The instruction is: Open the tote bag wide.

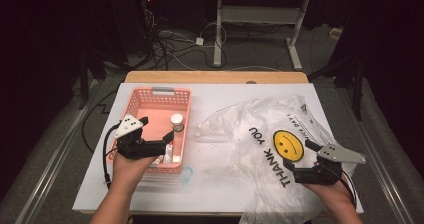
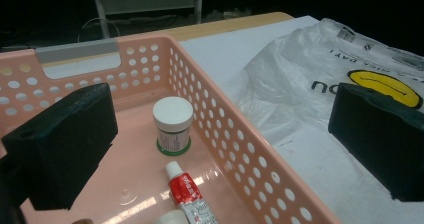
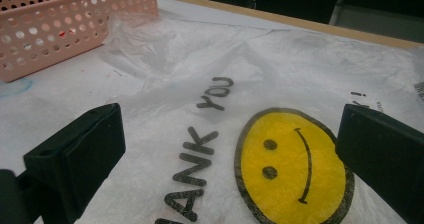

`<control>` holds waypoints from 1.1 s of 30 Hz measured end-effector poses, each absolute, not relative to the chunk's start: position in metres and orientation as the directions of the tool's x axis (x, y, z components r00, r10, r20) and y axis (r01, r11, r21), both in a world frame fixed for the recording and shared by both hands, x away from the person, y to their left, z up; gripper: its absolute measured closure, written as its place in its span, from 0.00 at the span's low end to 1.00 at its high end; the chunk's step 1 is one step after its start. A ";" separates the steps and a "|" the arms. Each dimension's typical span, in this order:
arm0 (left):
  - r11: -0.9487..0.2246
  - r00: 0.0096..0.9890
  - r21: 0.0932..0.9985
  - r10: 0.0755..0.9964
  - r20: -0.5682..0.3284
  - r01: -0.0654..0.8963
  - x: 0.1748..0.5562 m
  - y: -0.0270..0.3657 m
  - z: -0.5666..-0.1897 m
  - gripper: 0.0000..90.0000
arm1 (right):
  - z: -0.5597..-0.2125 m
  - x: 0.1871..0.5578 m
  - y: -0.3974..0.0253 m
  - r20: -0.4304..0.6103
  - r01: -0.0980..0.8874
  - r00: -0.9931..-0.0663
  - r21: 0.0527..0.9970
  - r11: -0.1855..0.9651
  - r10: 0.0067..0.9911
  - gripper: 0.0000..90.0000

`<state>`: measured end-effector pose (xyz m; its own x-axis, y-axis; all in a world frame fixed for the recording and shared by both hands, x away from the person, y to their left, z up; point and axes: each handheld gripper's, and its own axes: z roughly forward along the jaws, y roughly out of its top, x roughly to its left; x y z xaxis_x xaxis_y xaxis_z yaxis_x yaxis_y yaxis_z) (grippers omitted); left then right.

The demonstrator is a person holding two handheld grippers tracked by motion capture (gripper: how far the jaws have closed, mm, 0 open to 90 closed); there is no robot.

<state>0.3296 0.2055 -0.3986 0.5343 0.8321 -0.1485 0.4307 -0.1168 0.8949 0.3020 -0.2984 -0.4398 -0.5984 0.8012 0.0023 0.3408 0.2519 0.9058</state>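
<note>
Both sets of fingers wide, holding nothing; jar (image 2: 172, 124) is light, rigid, slick, so you should pinch its sides; bag (image 3: 260, 134) is limp

Bright lit tabletop, dark surroundings, glare inside basket (image 2: 150, 189), soft focus

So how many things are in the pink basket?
3 visible: a white-lidded jar mid-basket, a red-and-white tube nearer the left gripper, and a white object at the frame's edge; more may be hidden.
</note>
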 end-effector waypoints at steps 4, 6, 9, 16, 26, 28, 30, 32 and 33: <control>-0.129 0.532 0.888 0.835 -0.143 0.441 0.341 0.201 -0.397 0.00 | -0.441 0.301 -0.293 0.004 0.345 -0.611 0.901 0.262 0.792 0.00; -0.131 0.533 0.884 0.834 -0.147 0.448 0.347 0.200 -0.397 0.00 | -0.441 0.301 -0.292 0.005 0.345 -0.615 0.901 0.264 0.789 0.00; -0.139 0.535 0.880 0.832 -0.145 0.454 0.353 0.196 -0.397 0.00 | -0.440 0.299 -0.284 0.007 0.339 -0.632 0.902 0.269 0.775 0.00; -0.139 0.541 0.882 0.828 -0.146 0.451 0.356 0.193 -0.396 0.00 | -0.433 0.308 -0.256 0.010 0.338 -0.674 0.893 0.297 0.739 0.06; -0.153 0.533 0.868 0.834 -0.143 0.472 0.358 0.194 -0.398 0.00 | -0.445 0.323 -0.209 0.023 0.354 -0.750 0.858 0.372 0.661 0.26; -0.179 0.520 0.858 0.846 -0.116 0.482 0.355 0.193 -0.400 0.00 | -0.451 0.319 -0.201 0.020 0.366 -0.768 0.833 0.414 0.640 0.28; -0.187 0.528 0.859 0.842 -0.109 0.476 0.353 0.192 -0.401 0.00 | -0.457 0.316 -0.196 0.013 0.372 -0.780 0.814 0.446 0.626 0.30; -0.191 0.534 0.861 0.839 -0.106 0.472 0.352 0.192 -0.400 0.00 | -0.459 0.315 -0.193 0.011 0.375 -0.783 0.806 0.458 0.622 0.31; -0.185 0.534 0.863 0.838 -0.111 0.470 0.351 0.193 -0.400 0.00 | -0.461 0.314 -0.190 0.006 0.377 -0.784 0.799 0.469 0.620 0.31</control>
<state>0.3510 0.1926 -0.3999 0.5340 0.8382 -0.1107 0.4699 -0.1854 0.8630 0.3144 -0.1902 -0.4607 -0.7845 0.6201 0.0058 0.3766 0.4689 0.7989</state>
